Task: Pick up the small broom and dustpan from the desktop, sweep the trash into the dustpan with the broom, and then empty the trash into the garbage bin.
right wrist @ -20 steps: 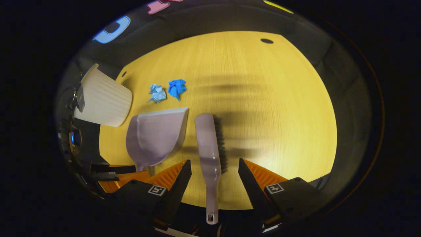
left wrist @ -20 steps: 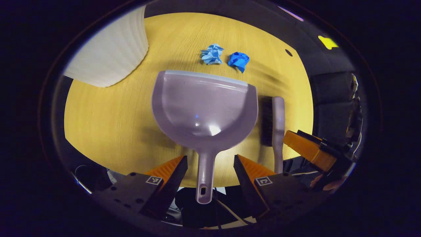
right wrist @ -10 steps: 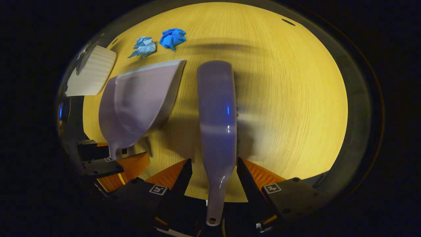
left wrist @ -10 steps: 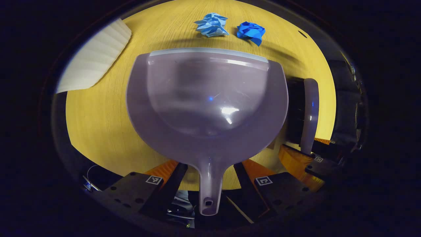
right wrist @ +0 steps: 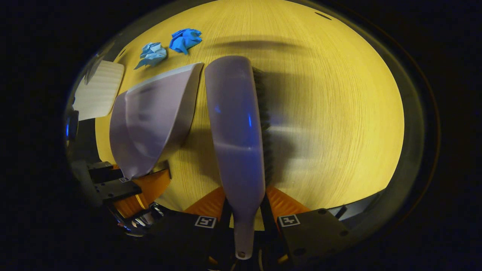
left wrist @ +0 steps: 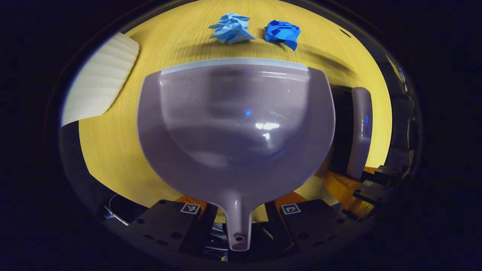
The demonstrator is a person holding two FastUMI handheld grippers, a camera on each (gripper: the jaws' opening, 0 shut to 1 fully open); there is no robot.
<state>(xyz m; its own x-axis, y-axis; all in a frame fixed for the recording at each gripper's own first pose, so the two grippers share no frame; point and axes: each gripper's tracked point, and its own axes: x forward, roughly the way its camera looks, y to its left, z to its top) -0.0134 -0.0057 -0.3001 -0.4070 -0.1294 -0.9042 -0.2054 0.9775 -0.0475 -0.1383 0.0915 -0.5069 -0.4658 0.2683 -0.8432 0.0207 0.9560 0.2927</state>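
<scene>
The lilac dustpan (left wrist: 237, 124) lies on the yellow wooden table (left wrist: 113, 150), its lip toward two crumpled paper balls, light blue (left wrist: 230, 29) and dark blue (left wrist: 283, 32). My left gripper (left wrist: 239, 206) is shut on the dustpan's handle. In the right gripper view the lilac broom (right wrist: 235, 124) lies on its side, black bristles to the right, and my right gripper (right wrist: 244, 205) is shut on its handle. The dustpan (right wrist: 150, 120) lies just left of the broom, with the paper balls (right wrist: 152, 53) (right wrist: 184, 38) beyond it. The broom (left wrist: 359, 128) also shows right of the dustpan.
A white ribbed garbage bin (left wrist: 99, 90) stands at the table's left side, also seen as the bin (right wrist: 98, 90) in the right gripper view. The table (right wrist: 339, 113) is bare wood to the right of the broom. A small dark hole (right wrist: 323, 15) marks its far edge.
Both grippers slid forward along the handles, so the dustpan and broom loom larger. Each pair of fingers, open before, has shut on its handle.
</scene>
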